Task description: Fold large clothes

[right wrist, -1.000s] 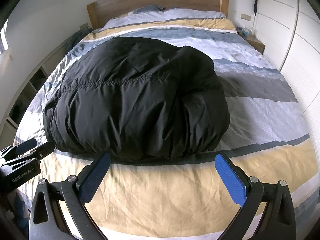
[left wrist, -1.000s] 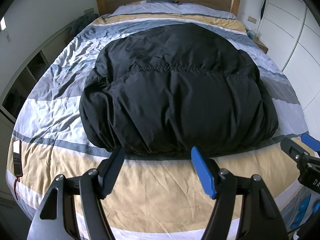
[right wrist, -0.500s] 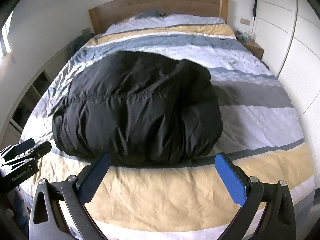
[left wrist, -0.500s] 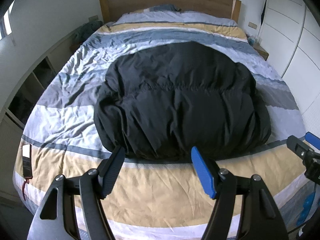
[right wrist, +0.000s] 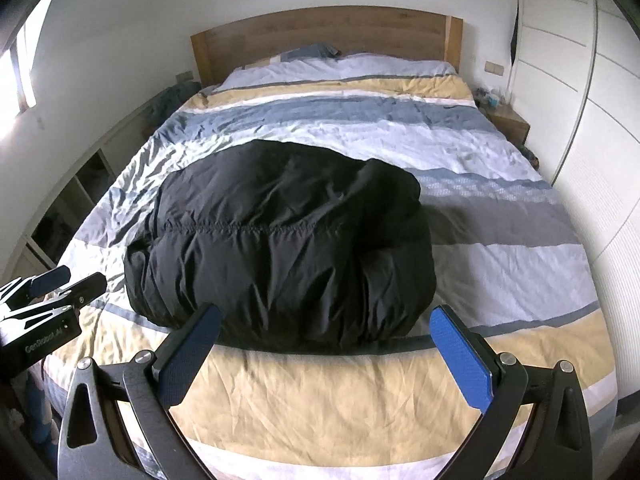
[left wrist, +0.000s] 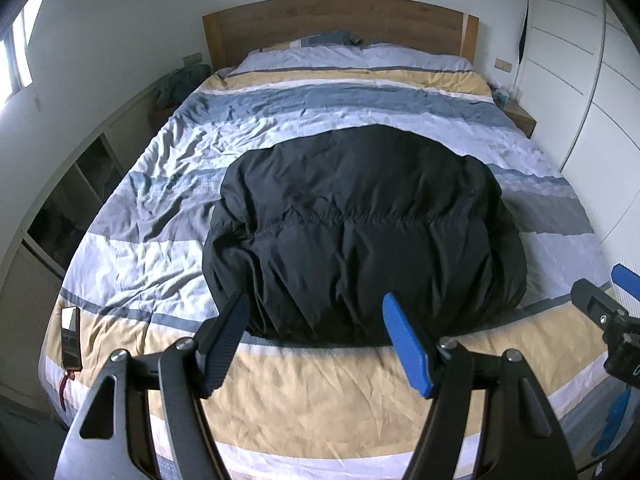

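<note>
I hold my left gripper and right gripper spread wide, grasping nothing, above the foot of the bed. The black jacket lies folded mid-bed. A phone rests at the bed's left edge; wardrobes stand beside the bed's right.

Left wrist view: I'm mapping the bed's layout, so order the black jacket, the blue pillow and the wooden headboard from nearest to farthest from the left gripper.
1. black jacket: bundled mid-bed, just ahead of the open left gripper.
2. blue pillow: at the head of the bed, against the headboard.
3. wooden headboard: against the far wall, right behind the pillow.
</note>
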`<action>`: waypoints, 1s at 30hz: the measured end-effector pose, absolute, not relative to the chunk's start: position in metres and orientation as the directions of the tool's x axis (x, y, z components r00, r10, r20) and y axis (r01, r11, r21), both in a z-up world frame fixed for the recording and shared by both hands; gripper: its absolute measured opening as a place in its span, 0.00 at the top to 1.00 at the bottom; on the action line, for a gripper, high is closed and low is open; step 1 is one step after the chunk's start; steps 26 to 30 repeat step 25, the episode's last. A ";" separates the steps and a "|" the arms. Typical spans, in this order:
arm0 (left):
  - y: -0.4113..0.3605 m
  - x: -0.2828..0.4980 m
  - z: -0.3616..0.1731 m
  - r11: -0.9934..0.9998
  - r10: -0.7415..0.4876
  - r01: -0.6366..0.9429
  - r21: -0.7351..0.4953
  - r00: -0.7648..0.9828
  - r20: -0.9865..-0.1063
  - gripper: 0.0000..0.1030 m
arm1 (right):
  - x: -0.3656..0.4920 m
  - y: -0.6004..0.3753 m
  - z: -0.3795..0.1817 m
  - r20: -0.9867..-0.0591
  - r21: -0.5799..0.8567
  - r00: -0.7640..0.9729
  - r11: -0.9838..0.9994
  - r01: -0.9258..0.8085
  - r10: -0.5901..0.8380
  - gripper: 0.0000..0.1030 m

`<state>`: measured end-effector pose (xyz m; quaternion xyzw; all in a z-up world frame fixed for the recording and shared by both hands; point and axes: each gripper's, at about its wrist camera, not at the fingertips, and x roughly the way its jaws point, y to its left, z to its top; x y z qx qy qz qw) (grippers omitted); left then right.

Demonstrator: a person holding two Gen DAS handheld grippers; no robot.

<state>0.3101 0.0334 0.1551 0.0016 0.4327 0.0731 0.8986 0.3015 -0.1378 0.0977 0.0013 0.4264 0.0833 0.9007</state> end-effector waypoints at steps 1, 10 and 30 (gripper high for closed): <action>0.033 0.311 0.156 0.990 0.132 -0.128 0.066 0.617 -0.776 0.34 | 0.302 -0.138 0.099 -0.766 0.073 0.625 0.986 -0.149 0.151 0.00; 0.032 0.311 0.160 0.991 0.124 -0.119 0.063 0.621 -0.774 0.34 | 0.301 -0.135 0.104 -0.756 0.071 0.635 0.985 -0.159 0.157 0.00; 0.030 0.306 0.153 0.992 0.117 -0.112 0.061 0.615 -0.780 0.34 | 0.296 -0.135 0.097 -0.769 0.062 0.622 0.985 -0.158 0.149 0.00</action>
